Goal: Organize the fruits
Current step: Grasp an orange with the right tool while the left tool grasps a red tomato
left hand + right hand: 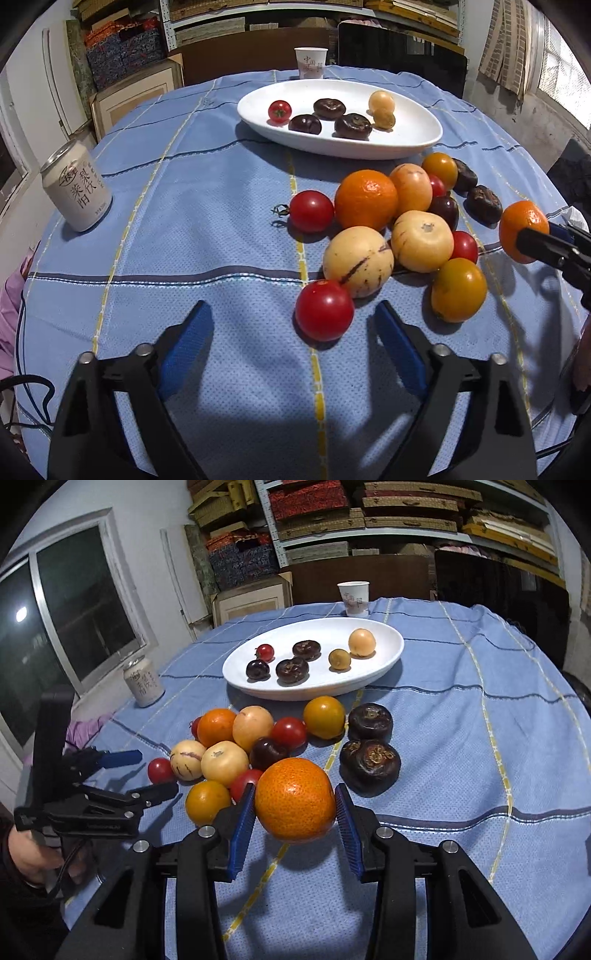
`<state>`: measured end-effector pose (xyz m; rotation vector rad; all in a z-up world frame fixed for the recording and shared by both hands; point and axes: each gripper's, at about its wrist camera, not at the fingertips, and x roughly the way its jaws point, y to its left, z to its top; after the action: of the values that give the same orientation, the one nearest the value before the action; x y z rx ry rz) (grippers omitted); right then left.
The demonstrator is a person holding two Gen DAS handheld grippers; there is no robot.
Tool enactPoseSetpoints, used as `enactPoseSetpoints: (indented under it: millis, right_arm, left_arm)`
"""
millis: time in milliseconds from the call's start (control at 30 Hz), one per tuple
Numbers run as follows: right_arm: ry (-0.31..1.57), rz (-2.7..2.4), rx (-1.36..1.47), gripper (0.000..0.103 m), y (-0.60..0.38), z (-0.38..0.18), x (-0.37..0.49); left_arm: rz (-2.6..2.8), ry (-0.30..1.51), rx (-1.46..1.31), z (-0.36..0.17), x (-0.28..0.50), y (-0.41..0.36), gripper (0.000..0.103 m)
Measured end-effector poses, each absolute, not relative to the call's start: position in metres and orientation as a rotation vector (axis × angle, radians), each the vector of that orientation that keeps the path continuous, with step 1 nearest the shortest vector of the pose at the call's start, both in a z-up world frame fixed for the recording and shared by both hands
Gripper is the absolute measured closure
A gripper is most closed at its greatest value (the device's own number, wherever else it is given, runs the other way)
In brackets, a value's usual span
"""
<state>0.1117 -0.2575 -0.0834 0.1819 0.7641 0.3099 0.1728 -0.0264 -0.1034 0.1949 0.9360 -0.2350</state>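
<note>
— While the right claw (pixel 295 808) is clamped on the orange (pixel 295 799), blue pads pressed to its two sides, is the fruit off the table?

— It looks lifted; a shadow lies on the blue cloth (pixel 461 775) under it. In the left wrist view the same orange (pixel 522 230) hangs at the right edge, apart from the heap.

— And the left claw (pixel 293 325)?

— Spread wide and holding nothing, low over the cloth, with a red tomato (pixel 324 310) just ahead between its fingers.

— How will the orange handle?

— I'd judge it firm, fairly heavy for its size, with a pebbled rind that gives the pads purchase. Across the widest part, as it is now held, seems right. The tomatoes would be smoother and easier to bruise, so a light squeeze suits them.

— What lies beyond?

— The heap: another orange (pixel 365 199), pale striped melons (pixel 358 261), yellow tomatoes (pixel 458 290) and dark wrinkled fruits (pixel 370 766), mostly touching one another. Farther back stands the white oval plate (pixel 388 664) with six small fruits already in it, so I'd guess that is where things go.

— Any writing?

— The pale can (pixel 77 186) on the left bears large Chinese characters, partly legible; I won't venture the brand. The paper cup (pixel 311 62) behind the plate has red characters too small to read.
</note>
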Motion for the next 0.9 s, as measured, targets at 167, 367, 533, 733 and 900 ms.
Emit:
enactPoseSetpoints:
  millis: [167, 367, 533, 733, 900]
  right_arm:
    - [0.760, 0.319, 0.193, 0.060, -0.258, -0.084, 0.111]
    - [0.756, 0.319, 0.200, 0.060, -0.259, -0.084, 0.110]
    - [0.757, 0.320, 0.205, 0.060, -0.260, -0.084, 0.111]
    - [0.750, 0.318, 0.203, 0.059, -0.260, -0.083, 0.110]
    - [0.748, 0.323, 0.214, 0.059, -0.261, -0.083, 0.109]
  left_arm:
    - [-0.237, 0.915, 0.202, -0.102, 0.170, -0.026, 0.058]
    - [-0.261, 0.866, 0.262, -0.097, 0.157, -0.035, 0.073]
    - [-0.287, 0.872, 0.222, -0.093, 0.155, -0.030, 0.074]
    - [-0.270, 0.891, 0.253, -0.100, 0.160, -0.035, 0.062]
    - [-0.261, 0.895, 0.204, -0.100, 0.164, -0.026, 0.060]
